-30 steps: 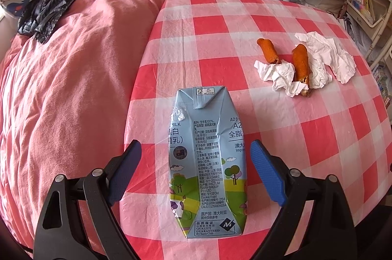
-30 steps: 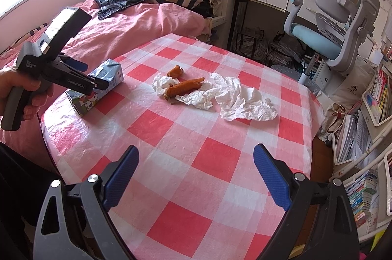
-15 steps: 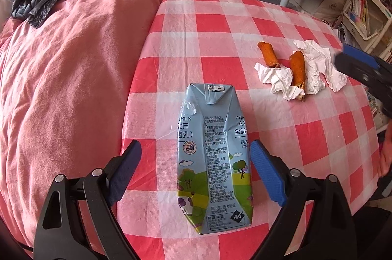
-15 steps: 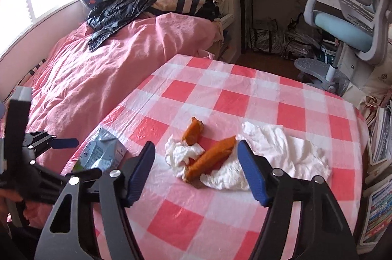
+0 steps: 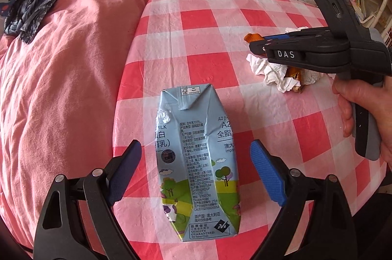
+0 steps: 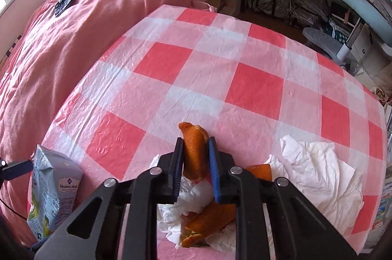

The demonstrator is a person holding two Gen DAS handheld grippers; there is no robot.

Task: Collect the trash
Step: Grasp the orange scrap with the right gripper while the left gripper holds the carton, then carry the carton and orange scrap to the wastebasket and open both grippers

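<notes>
Table (image 6: pixel 254 86): checked cloth, all the trash lies at my near edge, so both claws work low.
Milk carton (image 5: pixel 198 162): flat on its side between my left claw (image 5: pixel 196 171), whose pads stand wide apart, clear of it, lined up for its narrow sides.
Tissues (image 6: pixel 316 171): crumpled beside the food, untouched.
Orange food scrap (image 6: pixel 194 152): my right claw (image 6: pixel 195 154) is closing, pads pinching its flanks.

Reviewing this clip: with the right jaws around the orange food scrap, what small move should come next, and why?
Probably finish the squeeze, then lift straight up. The right gripper has its jaws closing on the orange scrap, which sits between the pads, its near end by the crumpled tissue. The left gripper hangs open over the milk carton, so that pickup can wait.
</notes>
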